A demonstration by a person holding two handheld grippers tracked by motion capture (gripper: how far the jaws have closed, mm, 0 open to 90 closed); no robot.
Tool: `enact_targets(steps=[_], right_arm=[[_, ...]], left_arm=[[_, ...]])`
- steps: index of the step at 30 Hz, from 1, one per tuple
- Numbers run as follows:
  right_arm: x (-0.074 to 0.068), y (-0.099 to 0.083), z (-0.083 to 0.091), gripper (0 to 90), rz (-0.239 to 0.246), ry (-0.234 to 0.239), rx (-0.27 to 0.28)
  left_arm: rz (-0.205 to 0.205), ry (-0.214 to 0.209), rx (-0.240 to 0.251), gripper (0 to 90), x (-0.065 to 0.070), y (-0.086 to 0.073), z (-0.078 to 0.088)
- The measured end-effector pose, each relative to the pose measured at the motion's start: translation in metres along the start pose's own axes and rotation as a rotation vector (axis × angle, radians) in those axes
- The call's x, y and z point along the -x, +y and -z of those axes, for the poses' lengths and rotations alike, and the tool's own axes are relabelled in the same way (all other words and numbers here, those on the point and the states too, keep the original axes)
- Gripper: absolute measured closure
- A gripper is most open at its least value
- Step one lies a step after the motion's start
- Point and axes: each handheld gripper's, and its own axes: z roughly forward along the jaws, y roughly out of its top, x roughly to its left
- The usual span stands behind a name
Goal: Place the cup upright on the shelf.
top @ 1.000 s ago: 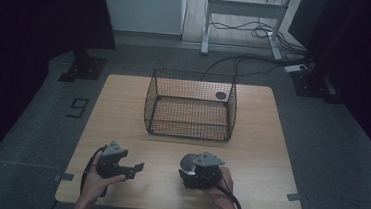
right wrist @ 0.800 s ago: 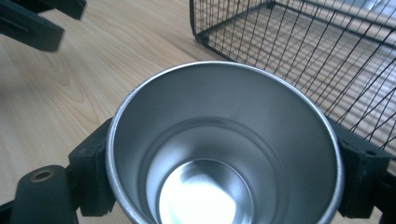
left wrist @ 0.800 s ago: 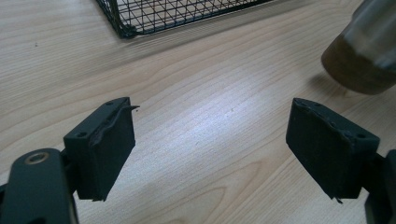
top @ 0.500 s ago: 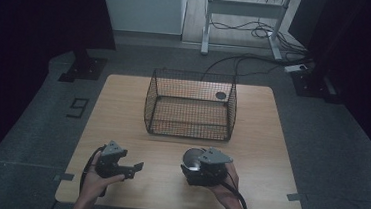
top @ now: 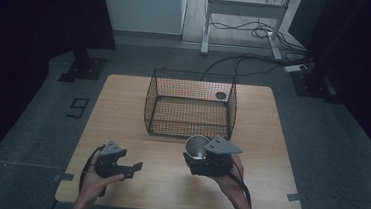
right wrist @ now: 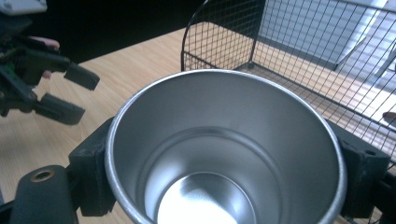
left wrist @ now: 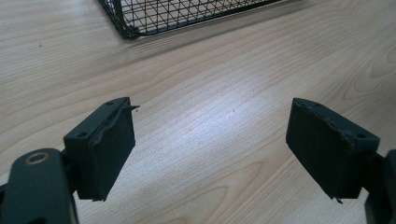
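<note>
Right gripper view: jaws clamp steel cup (right wrist: 224,149) by its sides, centre frame; likely light, stiff, slippery. Left gripper (top: 118,165) jaws wide, empty.

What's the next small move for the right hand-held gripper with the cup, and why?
Probably carry the steel cup forward over the near rim of the wire basket. The right hand-held gripper is clamped on the cup, the cup sits just short of the basket, and the basket's floor looks free apart from a dark round spot at its far right corner.
</note>
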Motion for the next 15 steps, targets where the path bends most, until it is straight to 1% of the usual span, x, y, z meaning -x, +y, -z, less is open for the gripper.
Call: enact_targets(steps=[5, 6, 13, 15], right_arm=[[0.003, 0.007, 0.001, 14.2, -0.002, 0.001, 0.01], [0.005, 0.011, 0.001, 14.2, -0.006, 0.001, 0.014], [0.011, 0.027, -0.001, 14.2, -0.015, 0.006, 0.026], [0.012, 0.029, -0.001, 14.2, -0.014, 0.007, 0.028]], left_arm=[[-0.002, -0.001, -0.002, 15.8, 0.0, 0.0, -0.001], [-0.003, -0.002, -0.003, 15.8, 0.0, 0.0, -0.001], [-0.002, -0.003, 0.0, 15.8, 0.0, 0.0, 0.0], [-0.001, -0.002, 0.001, 15.9, 0.0, 0.0, 0.0]])
